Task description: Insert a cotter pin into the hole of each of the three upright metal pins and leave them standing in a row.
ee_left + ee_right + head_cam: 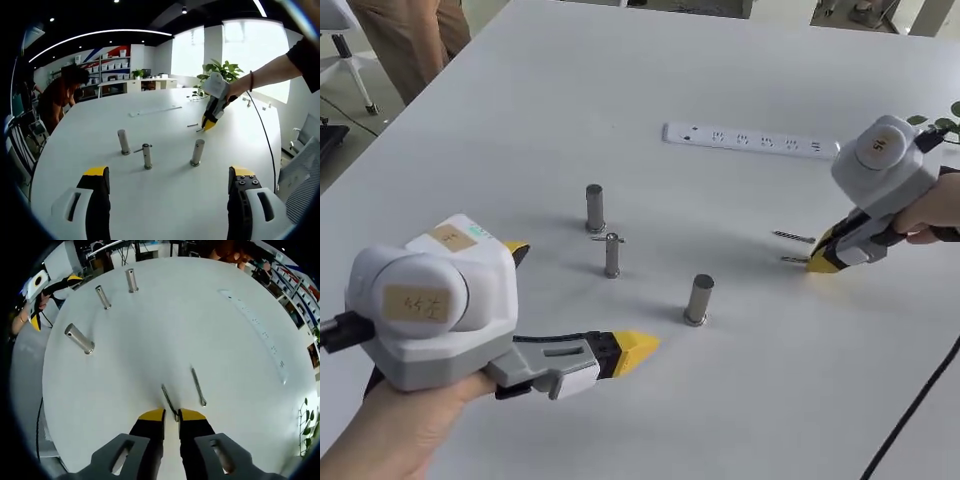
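**Right tool pinches a cotter pin, left tool gapes**

The middle pin [612, 255] stands on the white table [740, 410] with a fitted cotter pin [604, 238] through its top. The far pin [595, 208] and near pin [698, 299] stand bare on either side of it. Well to the right of the middle pin, the right gripper [171, 416] shows in its own view with jaws closed on the end of a loose cotter pin [169, 399]. A spare cotter pin [198, 386] lies just beside it. The head view leaves that pinch unclear. The left gripper [169, 172], on the person's side of the middle pin, has its jaws wide apart and holds nothing.
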